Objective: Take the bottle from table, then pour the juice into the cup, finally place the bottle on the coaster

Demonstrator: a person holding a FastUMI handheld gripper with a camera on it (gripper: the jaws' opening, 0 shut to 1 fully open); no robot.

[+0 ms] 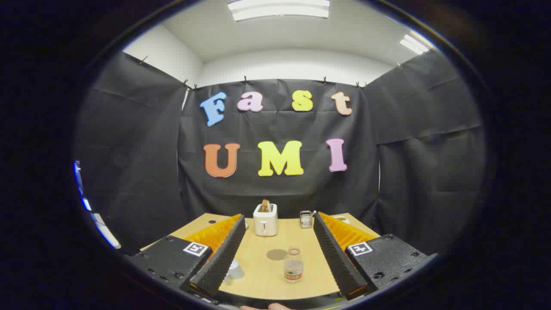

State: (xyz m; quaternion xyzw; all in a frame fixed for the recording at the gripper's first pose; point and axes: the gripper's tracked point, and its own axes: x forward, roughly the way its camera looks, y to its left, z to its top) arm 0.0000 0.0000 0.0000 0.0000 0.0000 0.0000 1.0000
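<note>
A booth hung with black cloth under white ceiling lights holds one light wooden table (275, 280). In the gripper view, the table carries one small clear plastic bottle (293, 266) with a label band and some juice at its base, one flat round grey coaster (277, 254) just at its ten o'clock, one pale cup (234, 269) partly hidden behind the left finger, one white toaster (265, 219) with a brown slice standing in its slot at twelve o'clock beyond the coaster, and one small metal container (305, 219) at the toaster's three o'clock. The gripper (274, 249) is spread wide, holding and touching nothing; the bottle stands upright between its fingers, nearer the right one.
</note>
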